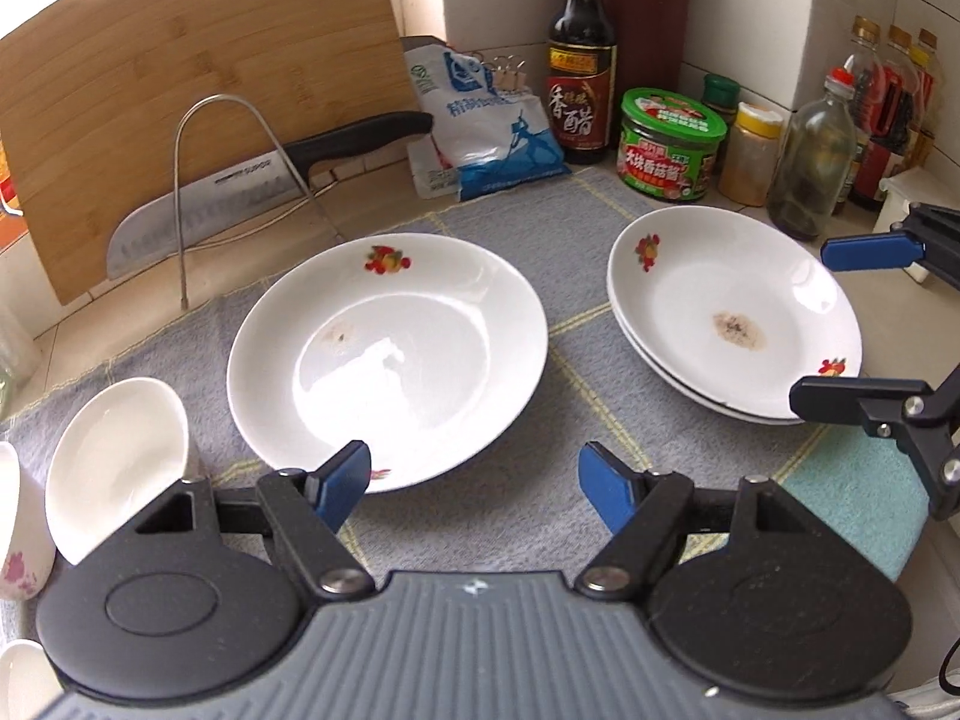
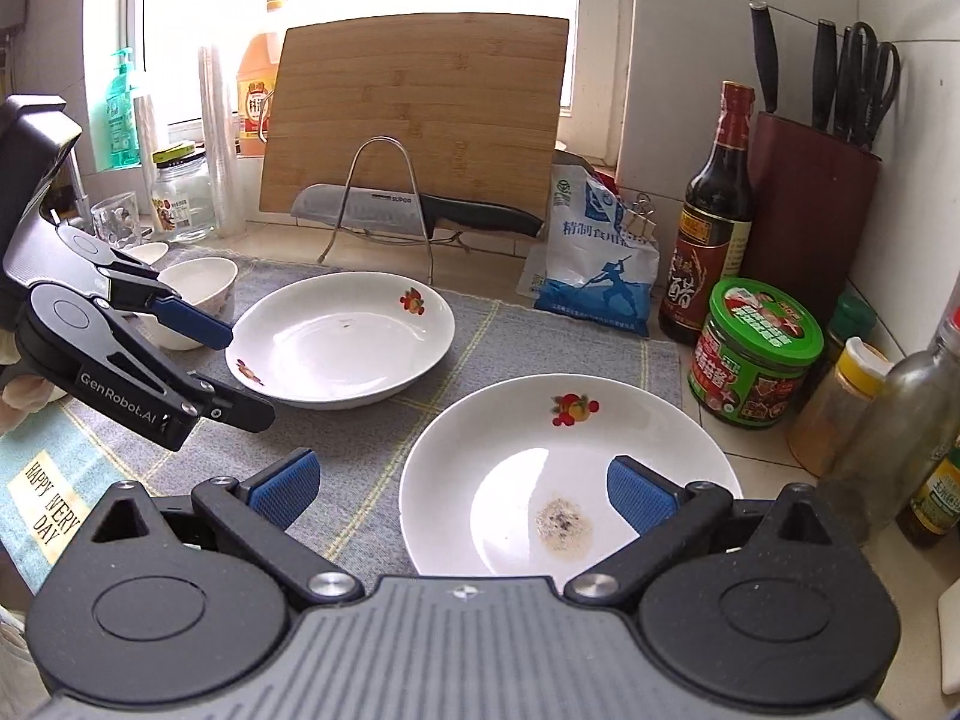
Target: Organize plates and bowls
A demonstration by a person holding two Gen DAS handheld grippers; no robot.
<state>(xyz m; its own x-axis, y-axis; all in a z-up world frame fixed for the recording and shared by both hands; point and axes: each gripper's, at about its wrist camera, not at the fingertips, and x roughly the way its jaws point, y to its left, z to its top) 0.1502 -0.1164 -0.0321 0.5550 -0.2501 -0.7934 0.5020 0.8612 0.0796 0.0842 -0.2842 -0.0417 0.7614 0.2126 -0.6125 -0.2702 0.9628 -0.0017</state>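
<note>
A single white plate (image 1: pixel 387 360) with fruit prints lies on the grey mat (image 1: pixel 540 228). My left gripper (image 1: pixel 474 474) hovers open just short of that plate's near rim, nothing between its pads. To the right sits a stack of two like plates (image 1: pixel 732 312), the top one stained in the middle. My right gripper (image 2: pixel 462 480) is open above the near edge of the stack (image 2: pixel 564 474), one pad over the top plate and the other off to its left. The right wrist view shows the left gripper (image 2: pixel 234 369) at the single plate's (image 2: pixel 342 339) left rim. White bowls (image 2: pixel 201 294) stand further left.
A bamboo cutting board (image 2: pixel 420 114) leans at the back behind a knife (image 2: pixel 420 207) on a wire rack. A salt bag (image 2: pixel 591 276), a vinegar bottle (image 2: pixel 711 228), a green-lidded jar (image 2: pixel 753 354), spice bottles (image 2: pixel 840 408) and a knife block (image 2: pixel 810 198) crowd the right side.
</note>
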